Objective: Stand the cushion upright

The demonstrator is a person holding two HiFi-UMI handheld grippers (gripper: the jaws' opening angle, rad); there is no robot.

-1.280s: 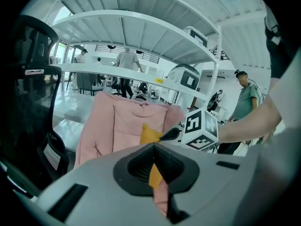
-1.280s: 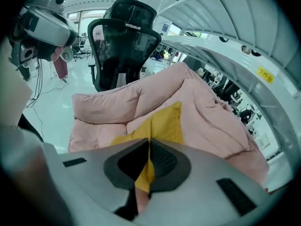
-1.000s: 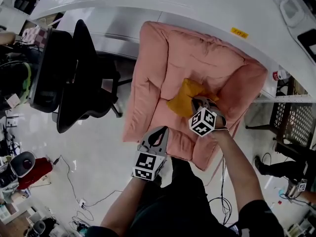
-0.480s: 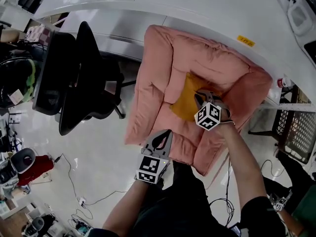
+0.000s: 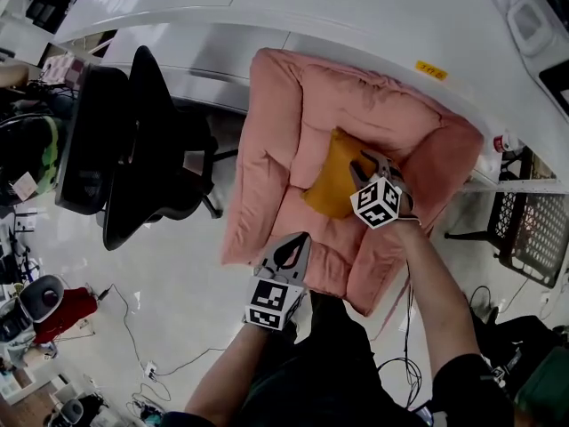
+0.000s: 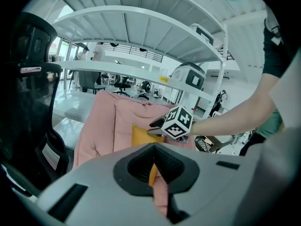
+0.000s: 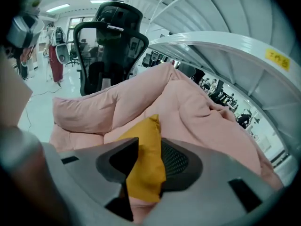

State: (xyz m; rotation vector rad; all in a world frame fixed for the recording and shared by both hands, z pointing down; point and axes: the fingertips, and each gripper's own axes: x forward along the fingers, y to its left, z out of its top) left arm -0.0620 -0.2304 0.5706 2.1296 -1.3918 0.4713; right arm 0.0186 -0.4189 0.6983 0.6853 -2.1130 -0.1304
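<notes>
**A:** Where's the cushion (image 5: 331, 183)?

**B:** Yellow one, lying tilted in the hollow of the pink padded seat (image 5: 382, 114), toward the rear. R gripper (image 7: 142, 160) is clamped on its edge, fabric bunched btwn the jaws. L gripper (image 6: 154, 167) has jaws together w/ nothing in them, by the seat's front edge.

**A:** Handling?

**B:** Looks soft, light and floppy, so prob sags from one pinch. Best to grip the top seam and lean it vs the rear padding.

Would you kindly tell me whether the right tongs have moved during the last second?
Yes: against the pink lounger, the right tongs, shut on the yellow cushion, have shifted slightly towards the white desk.
</notes>
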